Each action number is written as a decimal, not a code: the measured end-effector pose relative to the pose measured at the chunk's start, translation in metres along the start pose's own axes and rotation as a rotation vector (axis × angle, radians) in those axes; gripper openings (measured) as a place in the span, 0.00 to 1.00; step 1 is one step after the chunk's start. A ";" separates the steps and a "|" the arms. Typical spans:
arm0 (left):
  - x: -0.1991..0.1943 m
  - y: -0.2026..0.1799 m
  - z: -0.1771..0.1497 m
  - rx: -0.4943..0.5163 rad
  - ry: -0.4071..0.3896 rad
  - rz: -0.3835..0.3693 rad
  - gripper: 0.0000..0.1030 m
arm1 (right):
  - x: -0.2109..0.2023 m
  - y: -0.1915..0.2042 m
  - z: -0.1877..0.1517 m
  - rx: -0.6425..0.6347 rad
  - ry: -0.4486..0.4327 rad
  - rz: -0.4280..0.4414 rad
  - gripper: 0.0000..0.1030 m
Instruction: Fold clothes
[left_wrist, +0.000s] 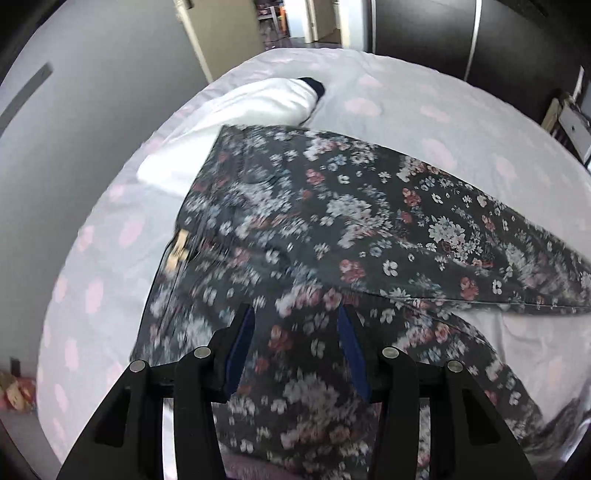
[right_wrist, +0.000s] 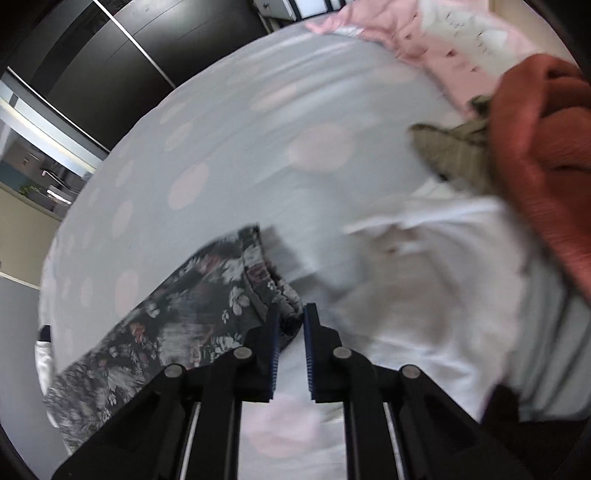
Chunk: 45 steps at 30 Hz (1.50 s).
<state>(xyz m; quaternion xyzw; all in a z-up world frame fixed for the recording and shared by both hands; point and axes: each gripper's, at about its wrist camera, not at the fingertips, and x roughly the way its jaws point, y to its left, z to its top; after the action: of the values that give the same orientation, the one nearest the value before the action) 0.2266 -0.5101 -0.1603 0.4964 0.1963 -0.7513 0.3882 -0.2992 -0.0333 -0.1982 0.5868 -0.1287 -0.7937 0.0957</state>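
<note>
My left gripper (left_wrist: 295, 325) points forward and down over the bed (left_wrist: 406, 99), its two fingers spread wide with the dark floral garment (left_wrist: 332, 221) filling the gap between them. The cloth looks to pass between the blue pads (left_wrist: 240, 343), but I see no pinch; the picture is blurred here. The garment lies stretched across the pale sheet with pink dots, running from close under my left gripper away to the right edge of the left wrist view. Beyond it, toward the far side of the bed, lies a white garment (left_wrist: 258, 107) with a dark cuff (left_wrist: 314, 86).

My right gripper (right_wrist: 291, 321) also tilts down toward the bed (right_wrist: 240, 129), and its fingers stand close together with only a narrow gap. A gathered edge of the floral garment (right_wrist: 207, 295) sits between the fingertips; I cannot tell whether it is truly pinched. To the right of that gripper lies a white cloth (right_wrist: 443, 277), and farther right a rust-red garment (right_wrist: 543, 147) over an olive piece (right_wrist: 454, 155), with pink fabric (right_wrist: 424, 37) at the far edge.
</note>
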 end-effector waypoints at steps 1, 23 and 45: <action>-0.004 0.003 -0.003 -0.015 0.002 -0.008 0.48 | 0.004 -0.008 0.003 0.020 0.017 0.011 0.11; -0.077 0.025 -0.067 0.043 -0.051 -0.041 0.48 | -0.037 -0.055 -0.123 -0.033 0.423 0.110 0.38; -0.093 0.047 -0.134 -0.023 -0.091 -0.160 0.48 | 0.015 -0.010 -0.184 0.107 0.425 -0.172 0.38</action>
<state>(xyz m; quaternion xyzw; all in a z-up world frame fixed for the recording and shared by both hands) 0.3616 -0.4120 -0.1303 0.4399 0.2257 -0.7994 0.3412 -0.1278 -0.0452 -0.2659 0.7536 -0.0970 -0.6498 0.0214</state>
